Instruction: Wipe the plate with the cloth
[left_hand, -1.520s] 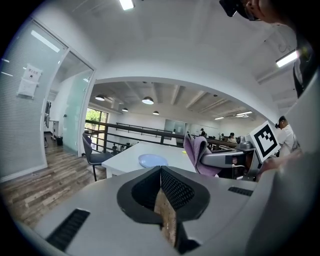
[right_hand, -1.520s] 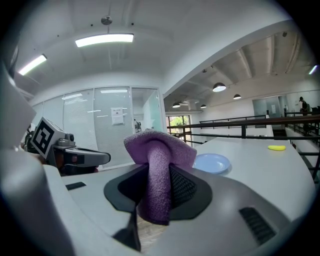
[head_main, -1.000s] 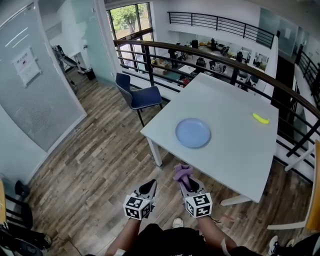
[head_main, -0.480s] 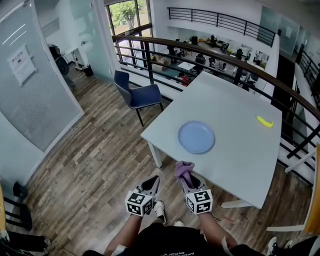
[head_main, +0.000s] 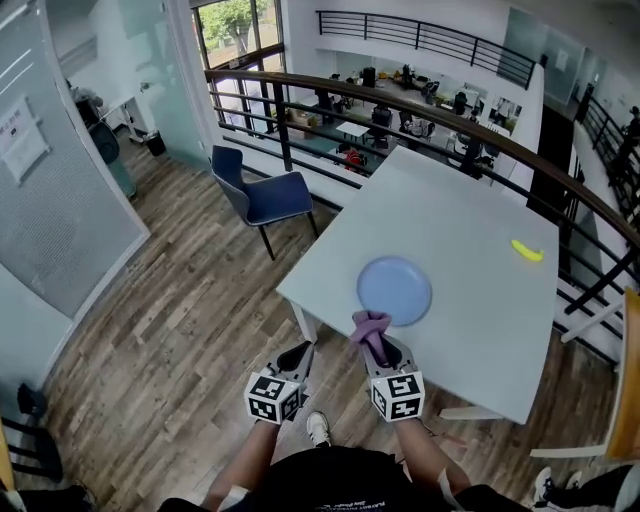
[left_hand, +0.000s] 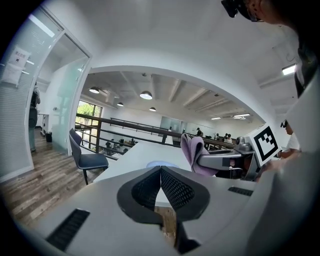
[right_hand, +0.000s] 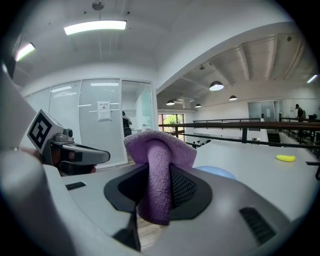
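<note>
A light blue plate (head_main: 394, 290) lies on the white table (head_main: 470, 240) near its front-left corner. My right gripper (head_main: 374, 338) is shut on a purple cloth (head_main: 370, 326), held at the table's near edge just short of the plate. The cloth (right_hand: 159, 165) bulges out above the jaws in the right gripper view, with the plate (right_hand: 216, 172) low behind it. My left gripper (head_main: 294, 357) hangs over the wooden floor left of the table, shut with nothing in it. In the left gripper view its jaws (left_hand: 160, 171) meet, and the cloth (left_hand: 192, 152) shows to the right.
A yellow banana-like object (head_main: 527, 251) lies at the table's far right. A blue chair (head_main: 262, 195) stands left of the table. A dark railing (head_main: 420, 110) runs behind the table. Glass walls (head_main: 60, 190) stand on the left.
I have stepped closer to the table. The right gripper with the cloth has moved forward to the table's near edge, close to the plate; the left gripper came along beside it.
</note>
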